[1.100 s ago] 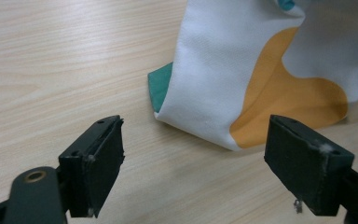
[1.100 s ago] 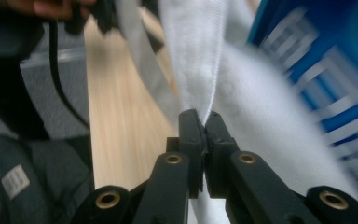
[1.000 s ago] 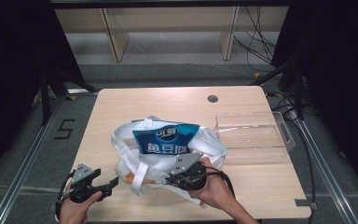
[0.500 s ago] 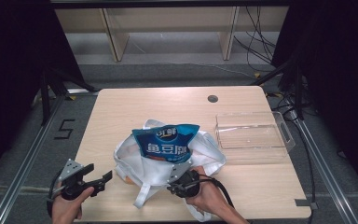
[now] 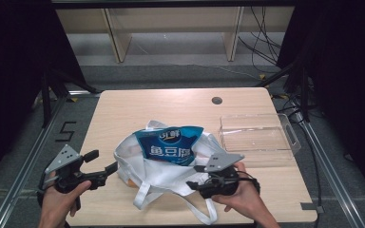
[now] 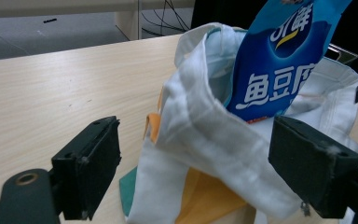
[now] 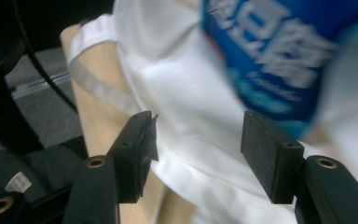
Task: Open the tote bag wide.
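At about eight o'clock on the light wooden table point(image 5: 123, 109) I have the left gripper point(image 5: 103, 164), hand wrapped under it, forearm rising from the bottom edge; its jaws are spread and point toward three o'clock at the rim of the white cloth tote bag point(image 5: 171, 178), holding nothing. The blue foil snack pouch point(image 5: 170, 145) stands in the bag at table centre. At five o'clock my right gripper point(image 5: 193, 177) lies over the bag's cloth, jaws apart and empty. A clear plastic tray point(image 5: 256, 138) sits at three o'clock.
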A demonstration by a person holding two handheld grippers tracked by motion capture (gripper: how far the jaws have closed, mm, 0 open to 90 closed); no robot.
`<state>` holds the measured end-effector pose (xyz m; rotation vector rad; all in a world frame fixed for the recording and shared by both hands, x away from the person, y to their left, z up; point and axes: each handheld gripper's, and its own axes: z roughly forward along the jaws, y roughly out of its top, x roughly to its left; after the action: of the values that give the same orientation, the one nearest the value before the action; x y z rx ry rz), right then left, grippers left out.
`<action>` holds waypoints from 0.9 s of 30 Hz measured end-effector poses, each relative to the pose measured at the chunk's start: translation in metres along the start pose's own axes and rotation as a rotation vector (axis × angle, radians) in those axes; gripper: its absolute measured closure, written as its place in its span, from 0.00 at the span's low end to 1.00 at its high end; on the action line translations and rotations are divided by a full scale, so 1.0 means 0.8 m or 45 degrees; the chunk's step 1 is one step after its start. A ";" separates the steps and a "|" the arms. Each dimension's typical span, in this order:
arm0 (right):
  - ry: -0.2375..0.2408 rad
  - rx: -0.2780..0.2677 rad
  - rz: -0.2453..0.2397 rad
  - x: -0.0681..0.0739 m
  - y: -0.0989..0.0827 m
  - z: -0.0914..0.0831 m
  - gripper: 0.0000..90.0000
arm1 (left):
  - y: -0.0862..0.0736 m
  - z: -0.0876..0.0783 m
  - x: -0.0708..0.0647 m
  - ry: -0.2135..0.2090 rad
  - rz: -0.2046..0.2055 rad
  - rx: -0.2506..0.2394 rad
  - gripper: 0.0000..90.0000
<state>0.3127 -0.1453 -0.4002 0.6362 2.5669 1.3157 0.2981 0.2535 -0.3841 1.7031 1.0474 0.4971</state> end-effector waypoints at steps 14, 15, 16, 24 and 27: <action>-0.244 -0.014 0.177 -0.060 -0.024 -0.055 0.50 | 0.041 0.058 0.005 -0.038 0.080 0.140 0.37; -0.244 -0.014 0.177 -0.060 -0.024 -0.055 0.50 | 0.041 0.058 0.005 -0.038 0.080 0.140 0.42; -0.262 -0.018 0.163 -0.063 -0.025 -0.056 0.50 | 0.041 0.062 0.006 -0.042 0.108 0.140 0.42; -0.349 -0.011 0.280 -0.085 -0.036 -0.056 0.54 | 0.026 0.086 0.025 -0.036 0.143 0.140 0.79; -0.346 0.004 0.311 -0.094 -0.040 -0.046 0.60 | 0.013 0.096 0.040 -0.046 0.117 0.163 0.85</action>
<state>0.3577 -0.2230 -0.4065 1.0774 2.3290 1.1949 0.3760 0.2372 -0.4092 1.8733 0.9961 0.4642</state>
